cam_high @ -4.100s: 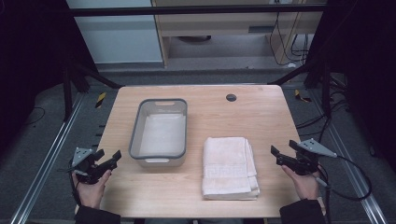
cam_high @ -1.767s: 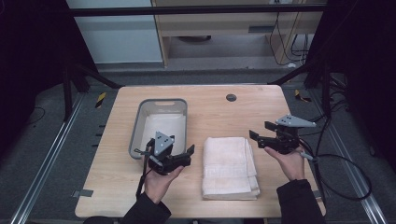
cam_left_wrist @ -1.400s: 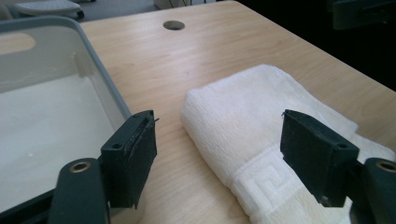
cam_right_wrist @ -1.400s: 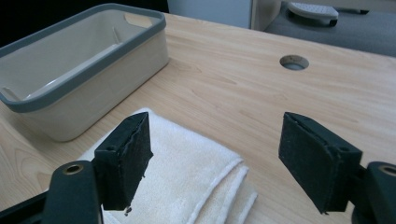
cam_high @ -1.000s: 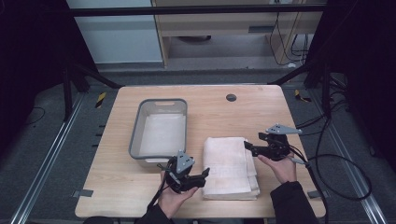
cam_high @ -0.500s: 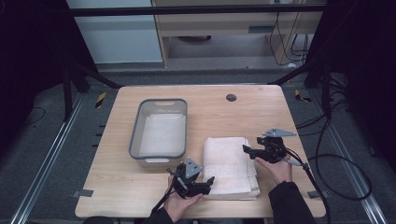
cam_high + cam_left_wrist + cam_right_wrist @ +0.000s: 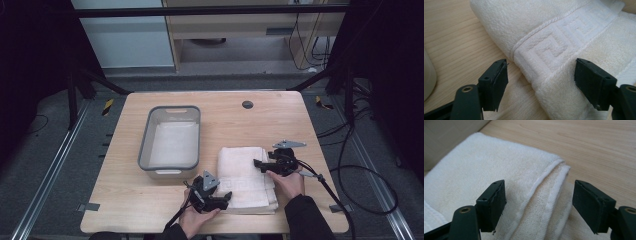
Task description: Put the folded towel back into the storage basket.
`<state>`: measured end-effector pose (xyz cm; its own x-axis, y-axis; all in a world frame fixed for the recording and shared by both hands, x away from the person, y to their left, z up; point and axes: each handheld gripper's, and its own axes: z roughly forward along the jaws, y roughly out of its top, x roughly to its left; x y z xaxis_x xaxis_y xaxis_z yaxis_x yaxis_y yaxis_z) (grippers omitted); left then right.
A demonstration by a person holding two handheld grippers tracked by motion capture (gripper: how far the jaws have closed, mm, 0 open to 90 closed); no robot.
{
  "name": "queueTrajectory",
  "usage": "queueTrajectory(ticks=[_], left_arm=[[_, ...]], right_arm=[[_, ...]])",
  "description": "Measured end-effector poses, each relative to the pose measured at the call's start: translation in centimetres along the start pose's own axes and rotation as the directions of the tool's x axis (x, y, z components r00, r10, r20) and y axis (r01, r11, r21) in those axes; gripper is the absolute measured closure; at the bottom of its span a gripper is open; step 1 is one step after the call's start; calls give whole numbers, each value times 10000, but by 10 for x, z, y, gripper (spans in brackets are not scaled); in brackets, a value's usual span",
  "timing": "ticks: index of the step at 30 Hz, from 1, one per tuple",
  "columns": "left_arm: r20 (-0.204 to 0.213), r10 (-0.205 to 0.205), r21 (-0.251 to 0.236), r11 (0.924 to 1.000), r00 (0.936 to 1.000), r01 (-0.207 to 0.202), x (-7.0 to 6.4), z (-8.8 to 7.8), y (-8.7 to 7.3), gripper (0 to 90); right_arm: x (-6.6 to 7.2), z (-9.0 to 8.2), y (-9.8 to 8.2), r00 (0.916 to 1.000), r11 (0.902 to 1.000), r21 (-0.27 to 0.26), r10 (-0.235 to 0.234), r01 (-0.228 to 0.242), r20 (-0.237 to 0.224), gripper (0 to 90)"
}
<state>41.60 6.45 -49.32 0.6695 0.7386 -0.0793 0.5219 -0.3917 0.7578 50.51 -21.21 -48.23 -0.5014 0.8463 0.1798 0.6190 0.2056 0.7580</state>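
While both hands have come down onto the folded towel (image 7: 246,177) at the near middle of the table (image 7: 125,200), neither tool grips yet. Nearest, the left gripper (image 7: 220,200) straddles the patterned near-left corner, jaws spread. Farther off, the right gripper (image 7: 260,164) brackets the layered right edge, also unclenched. A grasp looks imminent. Four seconds back, both grippers hung at the table's outer edges; the grey tub (image 7: 170,137) sits unchanged.
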Motion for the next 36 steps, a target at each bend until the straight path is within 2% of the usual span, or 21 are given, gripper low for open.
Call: queueTrajectory(ticks=[6,7,9,16,22,25,28,33,34,36], left_arm=[[173,-315,178,9994,9994,312,3,3,0,245],[285,-488,230,9986,9984,482,4,5,-1,246],[390,-580,274,9980,9976,569,5,7,-1,247],[694,-860,493,9954,9939,827,7,9,0,283],[883,-880,554,9950,9922,834,6,9,0,346],[939,-901,598,9946,9915,847,6,10,1,363],[1129,-940,666,9940,9892,869,6,9,1,415],[1532,-1085,803,9920,9822,971,8,10,2,505],[1532,-1085,803,9920,9822,971,8,10,2,522],[1551,-1003,885,9922,9828,873,6,9,4,556]], right_arm=[[1,5,-2,10000,9998,216,42,-42,26,269],[0,7,-3,9999,9994,328,106,-108,48,269],[1,9,-3,9998,9989,417,199,-201,42,275],[0,13,-5,9993,9971,660,373,-375,46,277],[-1,15,-6,9974,9938,847,719,-713,-32,291],[-1,15,-5,9966,9927,908,810,-794,-145,334],[-1,15,-5,9944,9905,996,993,-952,-373,416],[-2,15,-4,9883,9845,1219,1354,-1262,-704,517],[-2,15,-4,9883,9845,1219,1354,-1262,-704,517],[-2,14,-4,9864,9833,1248,1434,-1327,-805,573]])
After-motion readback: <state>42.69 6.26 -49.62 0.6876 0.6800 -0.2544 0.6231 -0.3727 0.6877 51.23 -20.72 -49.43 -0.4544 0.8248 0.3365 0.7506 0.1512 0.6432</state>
